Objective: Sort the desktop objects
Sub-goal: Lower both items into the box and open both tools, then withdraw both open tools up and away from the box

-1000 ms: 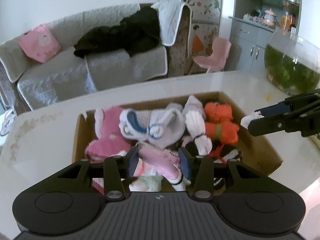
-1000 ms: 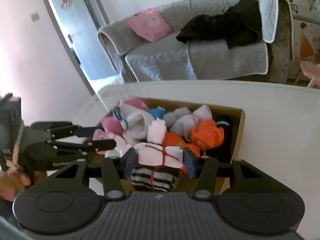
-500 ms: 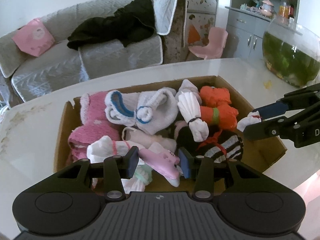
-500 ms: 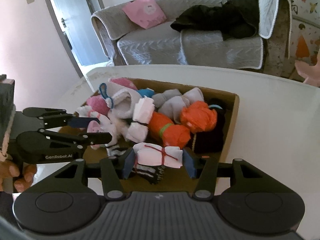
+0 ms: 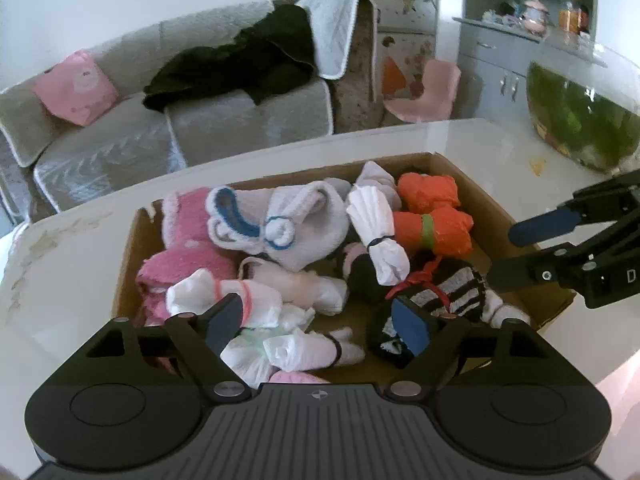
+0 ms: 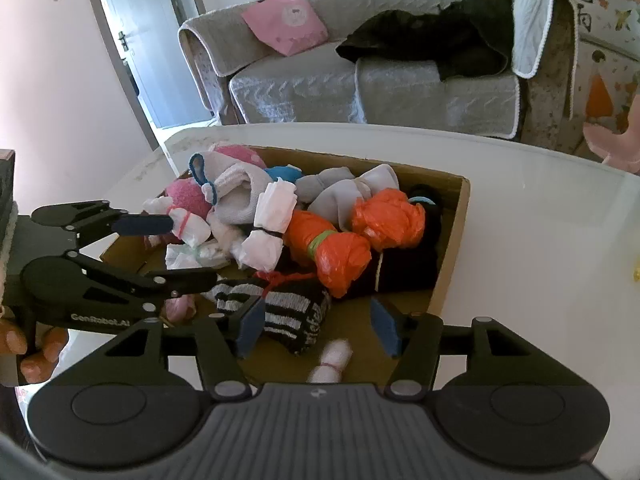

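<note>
Both tools, left (image 5: 316,326) and right (image 6: 318,330), opening, nothing pinched, above one cardboard box (image 5: 472,184) with two orange bundles (image 5: 434,226).

Daylit living room behind a white table (image 5: 460,140)

A grey-covered sofa (image 5: 208,120) (black garment (image 5: 240,64) draped over it) holds a pink cushion (image 6: 286,22); a grey cabinet (image 5: 508,64) stands right.

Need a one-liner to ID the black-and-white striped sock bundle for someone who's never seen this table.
Find the open cardboard box on the white table. Look in its near corner, just in front of the orange bundles: the striped bundle lies there. It is the only black-and-white banded one, tied with a red cord.
</note>
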### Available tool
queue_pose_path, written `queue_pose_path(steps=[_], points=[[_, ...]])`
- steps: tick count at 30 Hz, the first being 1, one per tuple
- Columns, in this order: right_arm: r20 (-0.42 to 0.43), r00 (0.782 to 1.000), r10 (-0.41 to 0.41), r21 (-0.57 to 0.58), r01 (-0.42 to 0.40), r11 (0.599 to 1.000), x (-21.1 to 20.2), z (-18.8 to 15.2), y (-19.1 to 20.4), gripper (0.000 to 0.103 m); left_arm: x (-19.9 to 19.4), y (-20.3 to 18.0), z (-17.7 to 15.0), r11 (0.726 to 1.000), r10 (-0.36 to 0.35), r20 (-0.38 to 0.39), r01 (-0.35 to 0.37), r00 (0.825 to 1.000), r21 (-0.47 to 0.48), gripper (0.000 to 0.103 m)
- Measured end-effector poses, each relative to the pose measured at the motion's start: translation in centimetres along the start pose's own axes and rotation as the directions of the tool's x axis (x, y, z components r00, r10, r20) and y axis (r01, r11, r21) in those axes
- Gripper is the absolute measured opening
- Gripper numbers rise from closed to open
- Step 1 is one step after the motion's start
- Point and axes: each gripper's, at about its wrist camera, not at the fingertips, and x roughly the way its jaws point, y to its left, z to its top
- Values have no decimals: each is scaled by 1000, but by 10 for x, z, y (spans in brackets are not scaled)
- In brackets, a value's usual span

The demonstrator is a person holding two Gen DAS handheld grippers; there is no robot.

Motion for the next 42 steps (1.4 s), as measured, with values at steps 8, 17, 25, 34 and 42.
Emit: queue_pose_path(steps=[8,17,25,34,42], points=[[68,998,9,27,-11,1000,-20,-5,9,72,-27,10,-9,996,46,31,-43,998,-80,103],[173,984,51,44,-59,997,-51,-17,39,85,-80,11,-7,988,117,120,-103,986,-113,103],[266,963,40,70,-60,996,-85,-31,68,98,-138,4,1,978,177,213,-149,961,-143,103],[288,957,3,133,-43,990,-99,-61,81,102,-164,1,-22,956,269,196,-238,943,-170,103],[301,953,-47,85,23,996,-106,-69,102,102,-190,-1,-41,938,313,182,-273,932,-212,103]])
